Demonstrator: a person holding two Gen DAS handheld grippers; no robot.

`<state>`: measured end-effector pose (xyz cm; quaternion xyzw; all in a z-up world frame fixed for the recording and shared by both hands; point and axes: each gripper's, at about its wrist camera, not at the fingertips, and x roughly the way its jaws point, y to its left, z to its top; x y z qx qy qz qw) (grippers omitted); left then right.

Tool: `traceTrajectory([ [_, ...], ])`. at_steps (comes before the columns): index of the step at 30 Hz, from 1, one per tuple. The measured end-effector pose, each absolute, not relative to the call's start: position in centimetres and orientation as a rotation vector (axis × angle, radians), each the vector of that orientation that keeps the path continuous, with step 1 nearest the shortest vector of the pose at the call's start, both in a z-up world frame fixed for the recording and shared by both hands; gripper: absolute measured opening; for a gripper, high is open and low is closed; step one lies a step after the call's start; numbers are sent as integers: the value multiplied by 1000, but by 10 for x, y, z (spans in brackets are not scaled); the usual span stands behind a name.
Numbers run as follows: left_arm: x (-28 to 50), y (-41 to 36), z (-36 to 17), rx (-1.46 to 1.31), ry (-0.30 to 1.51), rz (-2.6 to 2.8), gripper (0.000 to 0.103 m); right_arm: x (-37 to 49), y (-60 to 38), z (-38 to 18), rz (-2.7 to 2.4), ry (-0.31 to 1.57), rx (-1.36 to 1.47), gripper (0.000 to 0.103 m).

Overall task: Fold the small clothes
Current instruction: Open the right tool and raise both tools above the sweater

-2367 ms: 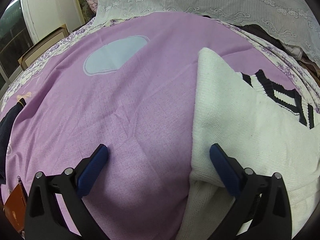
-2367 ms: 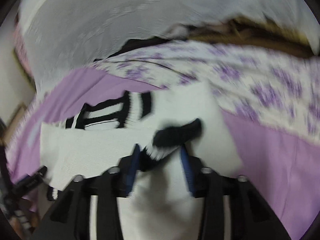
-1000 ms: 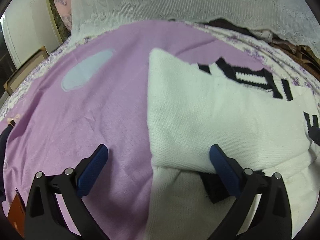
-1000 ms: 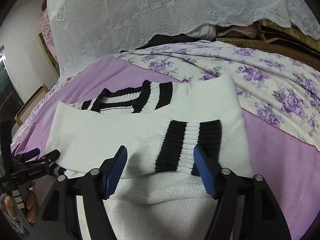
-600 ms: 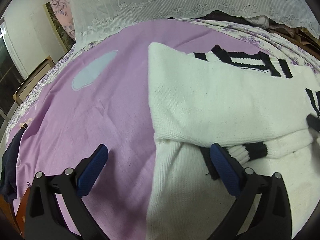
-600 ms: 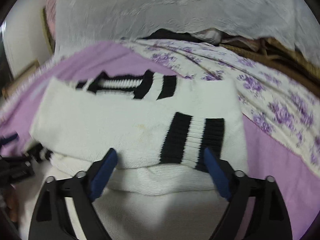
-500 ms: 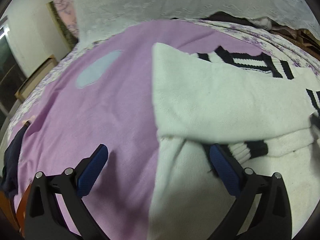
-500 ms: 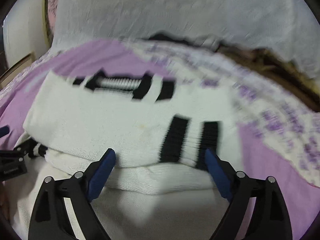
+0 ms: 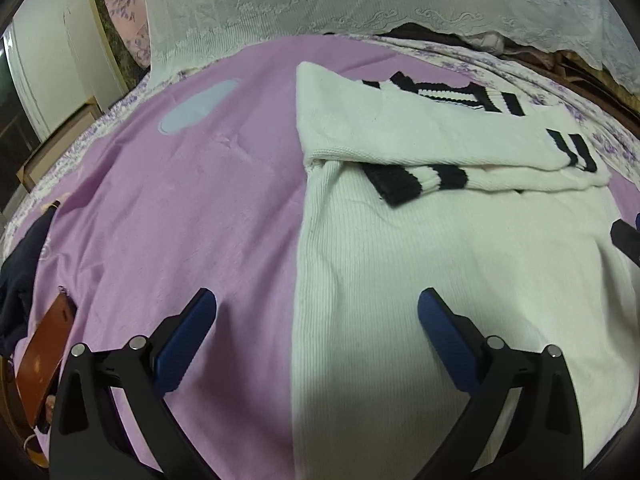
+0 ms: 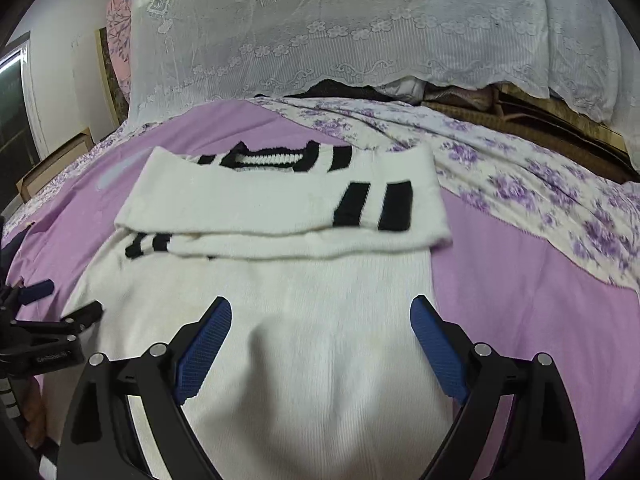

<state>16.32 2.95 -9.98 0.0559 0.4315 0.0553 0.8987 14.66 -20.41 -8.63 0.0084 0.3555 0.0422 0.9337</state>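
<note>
both sleeves of the white sweater (image 10: 280, 320) lie folded across its chest on the purple bedsheet (image 9: 180, 220); the lengthwise fold remains. left hand-held gripper (image 9: 316, 312) and right hand-held gripper (image 10: 320, 320) hover wide, empty.

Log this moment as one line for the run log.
white sweater: sleeves folded across chest, flat on purple sheet | left hand-held gripper: open, empty | right hand-held gripper: just opened, empty

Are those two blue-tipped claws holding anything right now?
No. The left gripper and right gripper both stand open above the white sweater, gripping nothing.
</note>
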Motion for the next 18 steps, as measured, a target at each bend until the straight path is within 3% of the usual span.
traceTrajectory([
  [18,102,11,-95,232,800,101,99,85,-211,-95,80,735,39,92],
])
